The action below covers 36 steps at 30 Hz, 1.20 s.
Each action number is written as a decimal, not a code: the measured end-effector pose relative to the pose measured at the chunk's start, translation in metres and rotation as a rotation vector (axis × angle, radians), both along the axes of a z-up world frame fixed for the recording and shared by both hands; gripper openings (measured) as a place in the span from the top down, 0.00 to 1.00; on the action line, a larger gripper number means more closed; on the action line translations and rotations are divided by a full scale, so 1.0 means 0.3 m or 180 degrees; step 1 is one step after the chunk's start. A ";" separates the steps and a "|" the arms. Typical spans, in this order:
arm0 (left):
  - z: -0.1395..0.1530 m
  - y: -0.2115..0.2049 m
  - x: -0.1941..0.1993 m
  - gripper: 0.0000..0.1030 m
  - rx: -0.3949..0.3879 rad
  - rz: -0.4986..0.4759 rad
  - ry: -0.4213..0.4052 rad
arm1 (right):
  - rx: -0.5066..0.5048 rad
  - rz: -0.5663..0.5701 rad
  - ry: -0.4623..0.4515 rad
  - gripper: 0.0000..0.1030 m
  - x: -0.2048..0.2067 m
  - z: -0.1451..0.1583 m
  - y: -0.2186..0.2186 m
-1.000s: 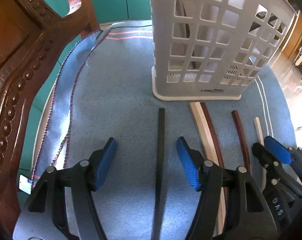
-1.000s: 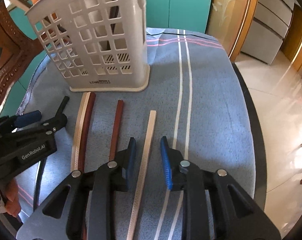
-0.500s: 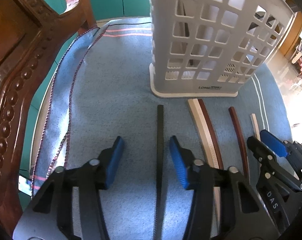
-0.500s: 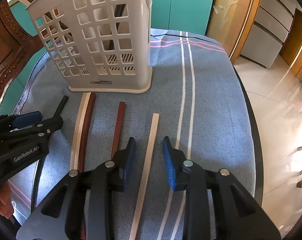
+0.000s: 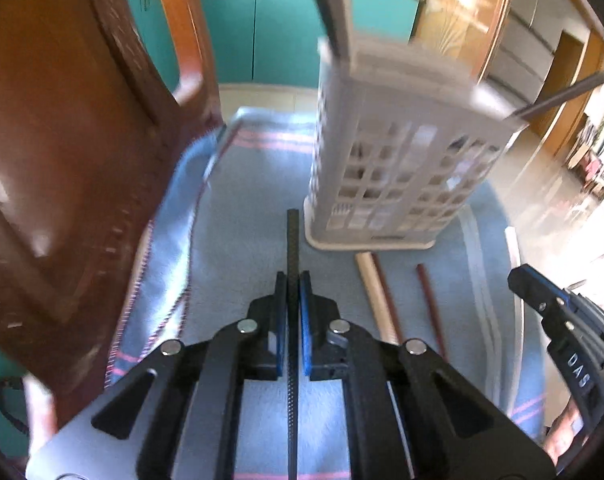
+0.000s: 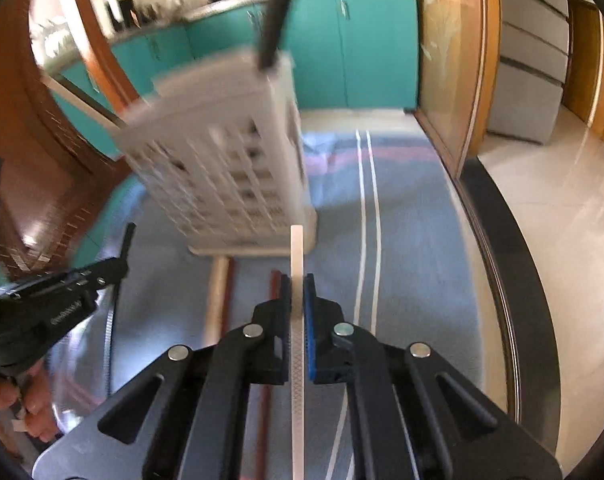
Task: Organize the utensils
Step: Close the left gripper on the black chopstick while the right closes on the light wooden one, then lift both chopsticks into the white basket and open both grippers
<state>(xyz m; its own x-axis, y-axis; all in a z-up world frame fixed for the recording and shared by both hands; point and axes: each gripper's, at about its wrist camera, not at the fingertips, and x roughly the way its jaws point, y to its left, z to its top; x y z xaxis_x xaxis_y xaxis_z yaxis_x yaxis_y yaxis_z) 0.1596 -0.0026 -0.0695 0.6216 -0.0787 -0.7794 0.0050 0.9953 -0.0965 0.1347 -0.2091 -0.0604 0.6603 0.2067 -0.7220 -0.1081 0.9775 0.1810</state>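
Left gripper [image 5: 293,320] clamped on black chopstick [image 5: 292,240], right gripper [image 6: 297,312] on pale chopstick [image 6: 296,256], both near basket [image 5: 382,184]. Prob. light, stiff, slick; grip mid-length.

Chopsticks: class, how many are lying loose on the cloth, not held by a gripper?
3: a cream chopstick and a dark brown one side by side, a reddish one to their right. Others may be hidden.

Left gripper [image 5: 293,312] and right gripper [image 6: 297,312] both clamped, side by side.
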 end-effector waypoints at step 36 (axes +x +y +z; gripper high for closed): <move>0.609 0.034 0.086 0.93 -0.0403 0.0308 -0.1582 | 0.0506 -0.0306 -0.1762 0.94 0.086 0.672 -0.098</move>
